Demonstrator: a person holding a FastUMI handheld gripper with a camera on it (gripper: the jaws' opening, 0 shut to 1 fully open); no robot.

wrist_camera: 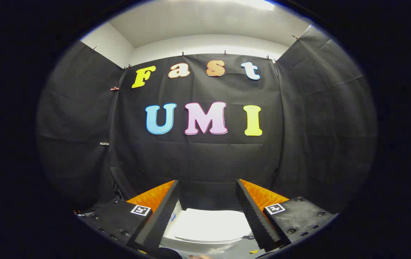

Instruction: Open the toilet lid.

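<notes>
Below, closed toilet lid [211, 225] between the spread fingers of the hand-held gripper [208, 187].

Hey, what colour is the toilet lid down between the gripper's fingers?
White: the closed, smooth plastic toilet lid shows best in the gripper view, between the open gripper fingers, untouched.

Black gripper [208, 187], orange-backed ribbed fingers [254, 212]

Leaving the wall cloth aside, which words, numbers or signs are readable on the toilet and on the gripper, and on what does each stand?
No readable text.
Gripper, fingers open: a square black-and-white marker beside each finger, a pattern and no words.
Toilet lid, seen between the fingers: plain white; a small blue mark at its edge is too small to read.
</notes>
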